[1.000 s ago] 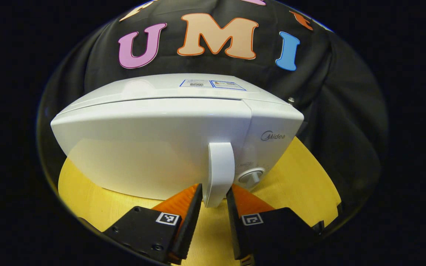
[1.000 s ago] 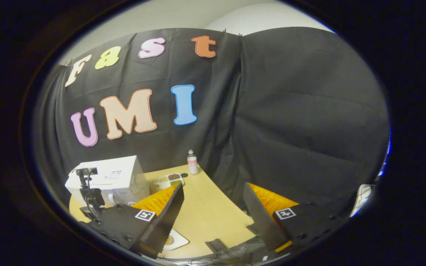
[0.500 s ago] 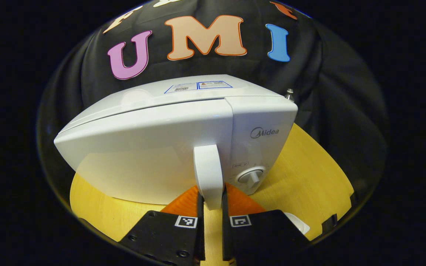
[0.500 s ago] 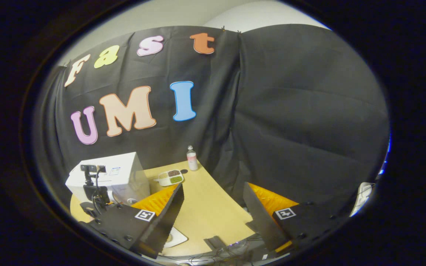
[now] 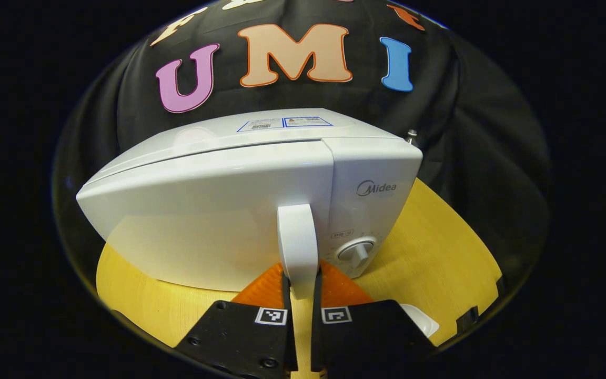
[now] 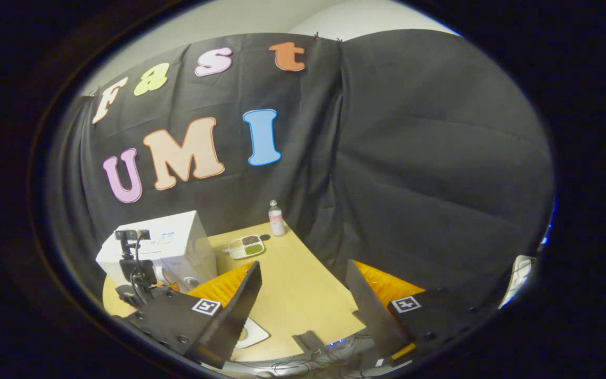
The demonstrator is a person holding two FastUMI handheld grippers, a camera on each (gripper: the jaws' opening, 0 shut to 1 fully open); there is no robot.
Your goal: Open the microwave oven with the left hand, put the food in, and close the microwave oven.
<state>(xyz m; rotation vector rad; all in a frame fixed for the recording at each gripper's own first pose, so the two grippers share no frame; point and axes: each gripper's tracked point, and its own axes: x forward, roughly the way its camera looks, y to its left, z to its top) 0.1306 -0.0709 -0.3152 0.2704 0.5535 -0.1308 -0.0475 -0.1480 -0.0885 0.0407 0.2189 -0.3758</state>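
Note:
The white microwave [image 5: 219, 210] stands on the yellow round table [image 5: 440, 252], and its door sits flush with the body. My left gripper [image 5: 299, 292] is shut on the lower end of the upright white door handle [image 5: 296, 237], with both fingers pressing its sides. In the right gripper view the microwave [image 6: 169, 245] is small at the left, with the left gripper [image 6: 134, 271] in front of it. A divided food tray [image 6: 245, 246] lies at the back of the table. My right gripper [image 6: 303, 271] hangs open and empty above the table's near side.
A round knob [image 5: 356, 251] sits on the control panel right of the handle. A white plate [image 5: 421, 323] lies near the table's front edge, and my finger partly hides the plate [image 6: 253, 332]. A small bottle [image 6: 275, 218] stands by the back wall. Cables lie beyond the table edge [image 6: 324, 347].
The left gripper has gone from open around the handle to shut on it. The right gripper stays open, and its view has drifted slightly.

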